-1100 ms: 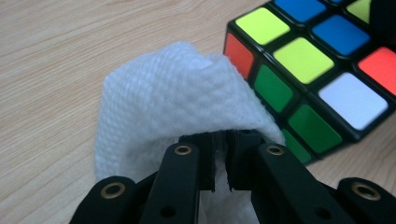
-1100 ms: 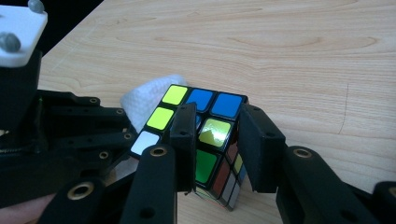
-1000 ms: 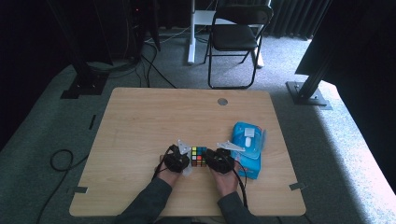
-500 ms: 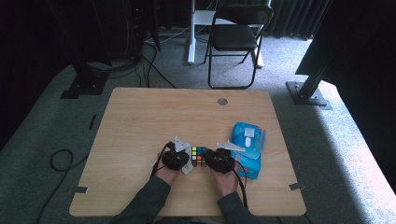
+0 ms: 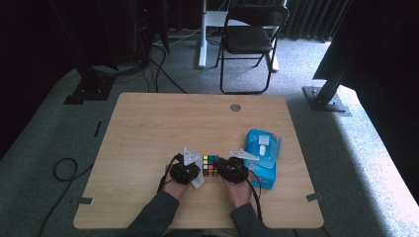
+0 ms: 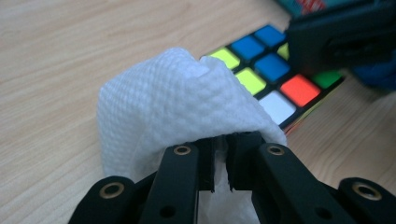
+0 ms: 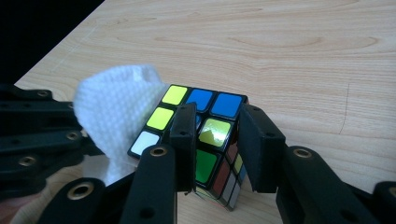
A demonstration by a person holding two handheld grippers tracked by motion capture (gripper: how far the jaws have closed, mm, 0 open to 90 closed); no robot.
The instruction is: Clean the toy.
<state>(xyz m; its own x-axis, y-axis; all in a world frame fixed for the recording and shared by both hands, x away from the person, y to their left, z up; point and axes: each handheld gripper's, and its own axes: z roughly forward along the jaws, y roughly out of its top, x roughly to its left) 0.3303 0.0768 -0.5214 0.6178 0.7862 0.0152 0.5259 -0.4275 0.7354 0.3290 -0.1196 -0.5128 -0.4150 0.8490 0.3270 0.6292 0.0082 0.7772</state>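
Observation:
A colour cube (image 5: 210, 165) sits near the table's front middle. My right gripper (image 5: 222, 170) comes at it from the right. In the right gripper view its jaws (image 7: 219, 140) are closed on one edge of the cube (image 7: 212, 130), one jaw on the top face and one on the side. My left gripper (image 5: 196, 173) is at the cube's left, shut on a bunched white paper wipe (image 6: 177, 102). The wipe (image 7: 116, 107) presses against the cube's left top edge (image 6: 275, 70).
A blue pack of wipes (image 5: 263, 154) lies just right of my right hand, touching the gripper's side. A round cable hole (image 5: 235, 107) sits at the table's far edge. Bare wood table (image 5: 148, 133) stretches to the left and beyond. A folding chair (image 5: 249, 34) stands behind the table.

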